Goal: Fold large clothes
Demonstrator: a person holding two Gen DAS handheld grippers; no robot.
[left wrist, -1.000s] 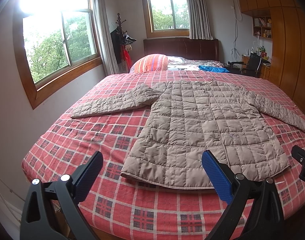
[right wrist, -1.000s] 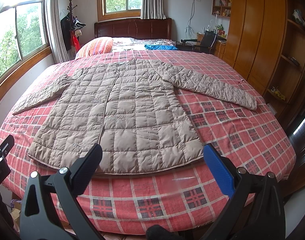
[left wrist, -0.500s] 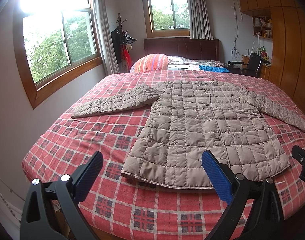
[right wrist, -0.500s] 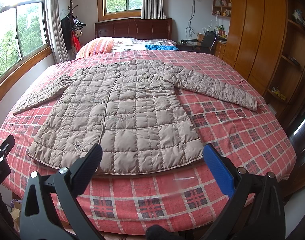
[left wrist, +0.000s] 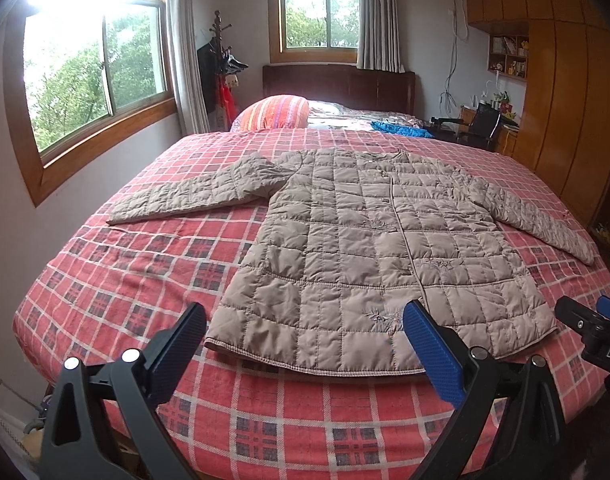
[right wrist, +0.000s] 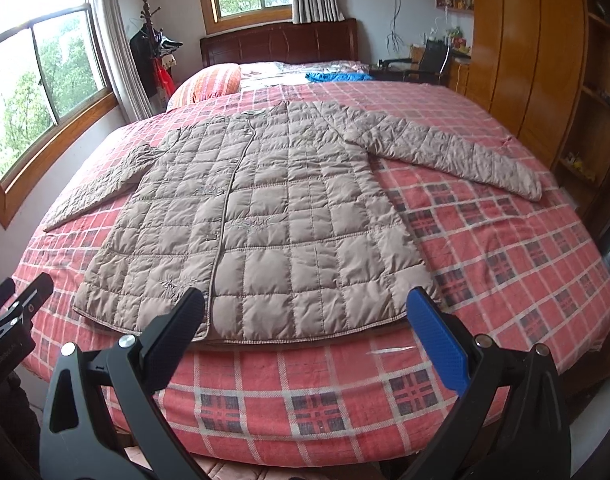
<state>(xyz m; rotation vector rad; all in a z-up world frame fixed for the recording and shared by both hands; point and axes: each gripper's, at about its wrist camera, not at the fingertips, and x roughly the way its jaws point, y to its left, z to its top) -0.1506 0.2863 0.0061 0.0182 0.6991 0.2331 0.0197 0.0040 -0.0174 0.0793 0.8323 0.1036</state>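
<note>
quilted jacket [left wrist: 369,248] lies flat, sleeves spread, near the bed's [left wrist: 117,280] foot edge; left gripper [left wrist: 305,340] hovers wide apart.

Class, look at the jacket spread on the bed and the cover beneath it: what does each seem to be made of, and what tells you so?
Jacket: probably thin synthetic shell over padding; slight sheen, puffy stitched squares. Bed cover: likely woven cotton; matte, red check pattern, soft wrinkles.
</note>
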